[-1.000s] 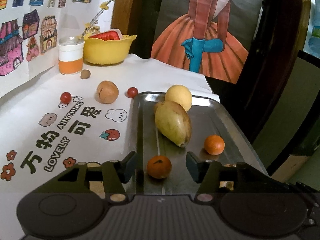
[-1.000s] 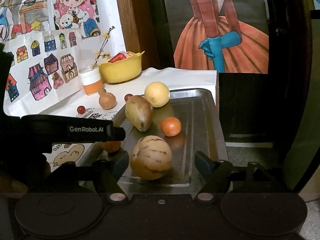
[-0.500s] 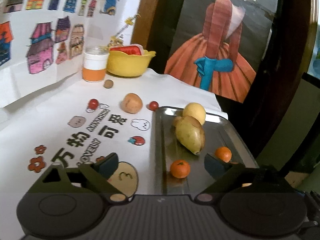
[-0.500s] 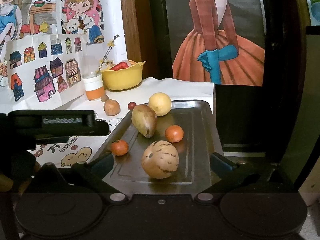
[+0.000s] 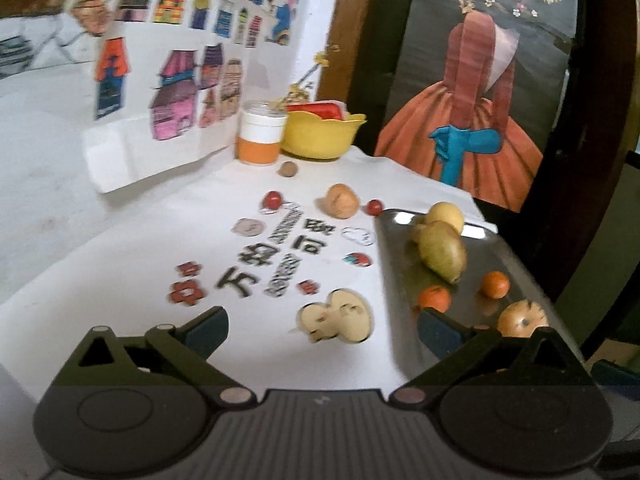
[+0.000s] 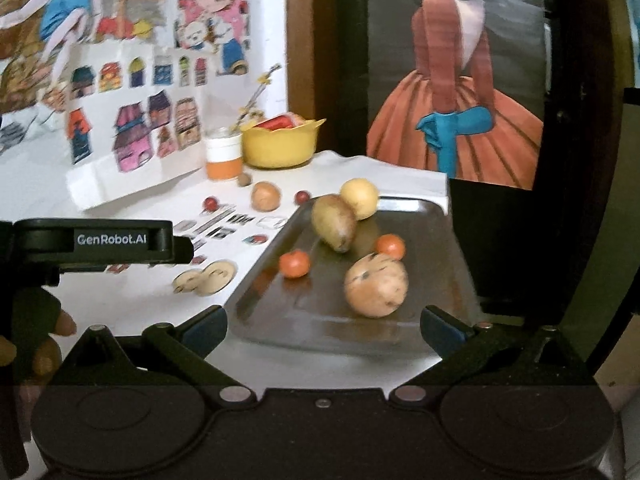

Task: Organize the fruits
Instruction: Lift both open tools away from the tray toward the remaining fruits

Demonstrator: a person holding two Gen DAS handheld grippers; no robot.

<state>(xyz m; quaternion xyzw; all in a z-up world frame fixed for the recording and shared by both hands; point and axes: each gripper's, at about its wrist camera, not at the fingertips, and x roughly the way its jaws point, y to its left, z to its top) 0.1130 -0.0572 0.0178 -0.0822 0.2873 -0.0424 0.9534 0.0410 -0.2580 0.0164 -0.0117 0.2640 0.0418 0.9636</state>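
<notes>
Left wrist view: left gripper (image 5: 322,330) empty, fingers spread wide, hovering low over the counter (image 5: 132,264) near its front edge, just left of the tray (image 5: 516,256). Risk as I read it: the loose fruit sits toward the counter's back edge, i.e. brown fruit (image 5: 341,201) w/ a small red one (image 5: 272,200) on its left and another red one (image 5: 374,207) on its right, touching or nearly touching the tray's back-left corner. They're round, so a clipped approach could roll them, maybe off the counter. View is blurred, so aim is shaky. Right wrist view: right gripper (image 6: 323,328) also empty, fingers spread, held level at the tray's front edge (image 6: 312,340). Speckled fruit (image 6: 376,285) lies close ahead near the front-right of the tray; a nudge could knock it into the oranges (image 6: 294,263). Left unit (image 6: 100,240) and a hand (image 6: 44,336) show at the counter's front-left.
</notes>
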